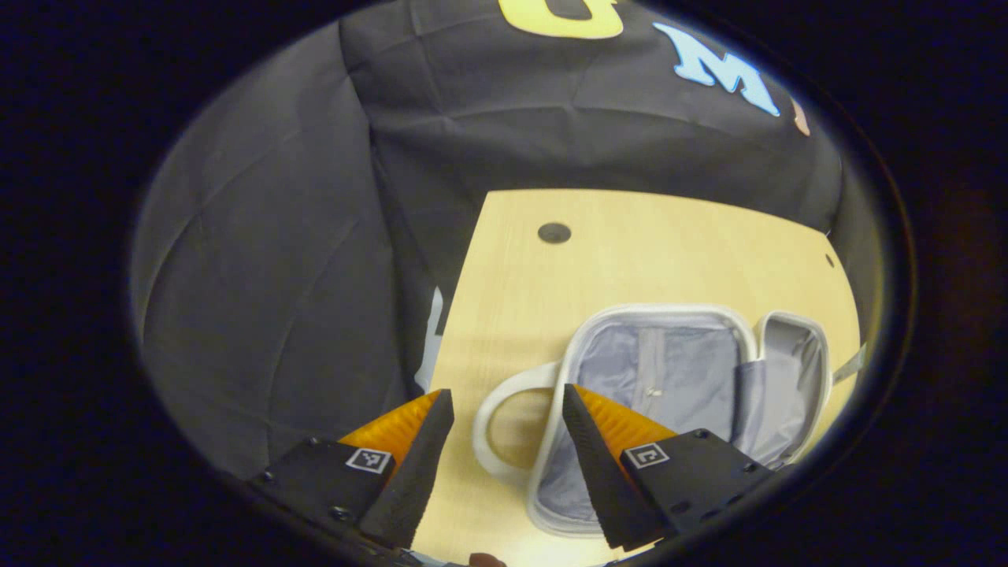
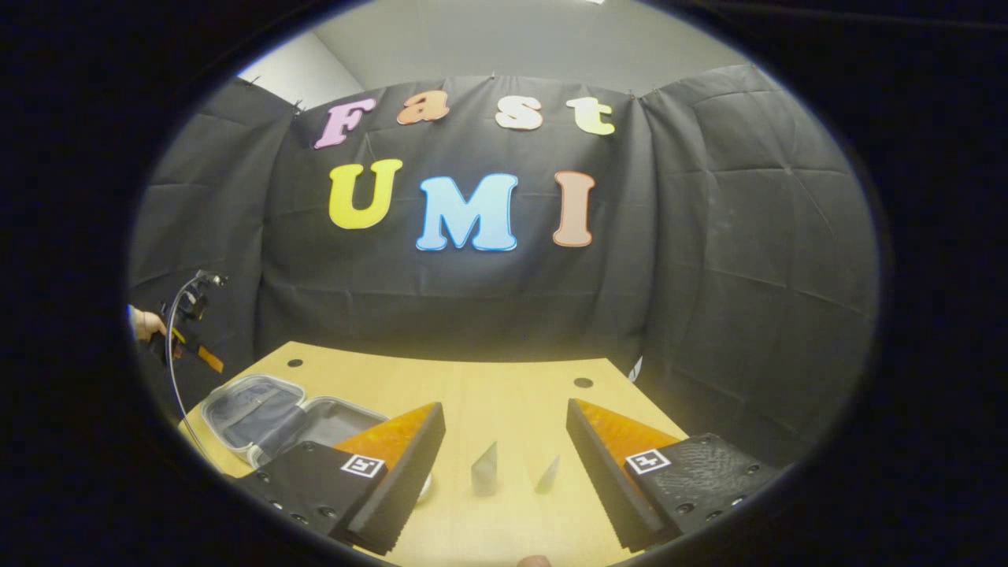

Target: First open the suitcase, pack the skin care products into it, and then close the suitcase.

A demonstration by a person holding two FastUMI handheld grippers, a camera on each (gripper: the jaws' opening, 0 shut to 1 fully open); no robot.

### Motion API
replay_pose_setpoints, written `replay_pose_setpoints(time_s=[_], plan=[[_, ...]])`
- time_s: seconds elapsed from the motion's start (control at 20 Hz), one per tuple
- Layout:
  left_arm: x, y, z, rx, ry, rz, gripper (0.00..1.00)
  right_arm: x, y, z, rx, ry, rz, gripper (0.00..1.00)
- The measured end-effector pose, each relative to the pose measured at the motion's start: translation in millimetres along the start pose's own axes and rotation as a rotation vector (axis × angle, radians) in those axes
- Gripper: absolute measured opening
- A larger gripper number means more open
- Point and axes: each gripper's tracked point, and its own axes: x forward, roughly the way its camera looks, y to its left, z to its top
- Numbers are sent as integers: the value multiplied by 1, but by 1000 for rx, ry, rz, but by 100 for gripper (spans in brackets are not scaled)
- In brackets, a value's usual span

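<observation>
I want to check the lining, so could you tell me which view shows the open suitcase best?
The left gripper view: the suitcase lies open just beyond the left gripper, lining and handle visible. The right gripper view shows it small at the table's left edge, partly behind a finger.

One open suitcase (image 2: 272, 416) lies on one wooden bench (image 2: 504, 394); two small skin care tubes (image 2: 486, 469) stand right of the suitcase; two dark round holes (image 2: 583, 383) sit beyond the suitcase; two grippers (image 2: 504, 465).

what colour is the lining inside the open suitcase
Pale grey-lilac lining, with a white shell rim; the left gripper view shows it best.
</observation>
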Motion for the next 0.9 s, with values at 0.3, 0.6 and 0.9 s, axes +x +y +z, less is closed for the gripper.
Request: replay_pose_setpoints(time_s=[0.3, 0.6, 0.9], plan=[[-52, -93, 45, -67, -309, -66, 92, 0, -29, -5, 17, -16, 16, 94], [-97, -228, 42, -77, -515, -236, 94, 0, -64, -12, 42, -20, 14, 95], [-126, -373, 24, -89, -618, -386, 87, -3, -89, -30, 21, 6, 16, 95]])
